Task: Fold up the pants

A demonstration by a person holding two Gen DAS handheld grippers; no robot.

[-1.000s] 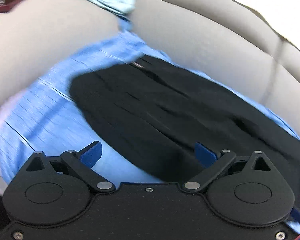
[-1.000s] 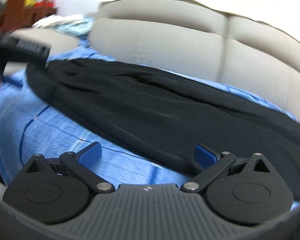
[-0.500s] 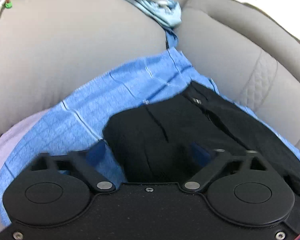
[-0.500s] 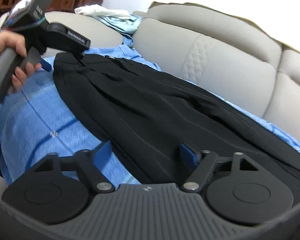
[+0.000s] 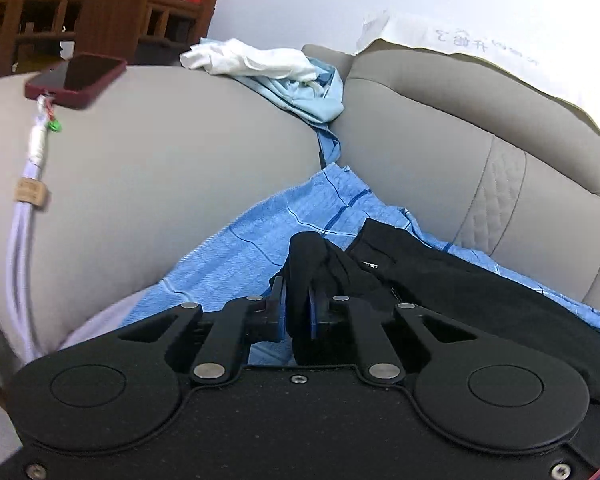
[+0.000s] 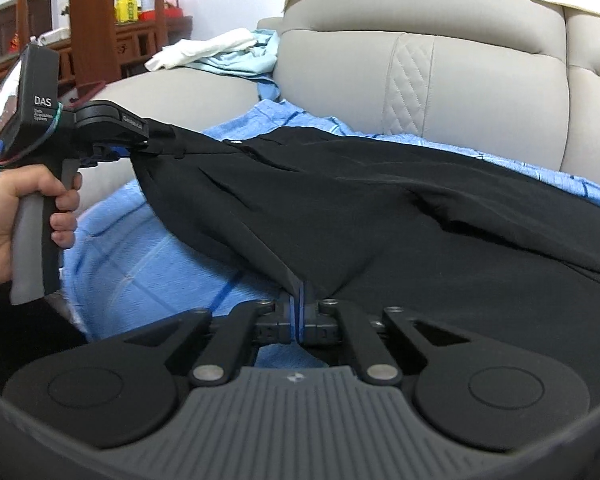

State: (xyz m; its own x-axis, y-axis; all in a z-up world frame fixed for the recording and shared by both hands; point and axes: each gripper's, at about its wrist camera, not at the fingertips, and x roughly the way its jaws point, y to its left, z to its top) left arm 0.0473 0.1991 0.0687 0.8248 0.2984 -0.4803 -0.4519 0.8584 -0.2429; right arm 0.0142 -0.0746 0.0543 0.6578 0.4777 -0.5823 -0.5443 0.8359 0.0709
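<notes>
Right wrist view: you have the black pants (image 6: 380,208) pinched in both grippers.

Nearest you, the right gripper (image 6: 299,300) has just closed its jaws on the near edge of the pants; your left gripper (image 5: 298,300) has just closed on a bunched corner. The pants hang between them over a blue sheet (image 6: 140,256) on the sofa (image 6: 480,92). Farther back, a phone (image 5: 76,79) and crumpled clothes (image 5: 268,68) rest on the armrest.
</notes>
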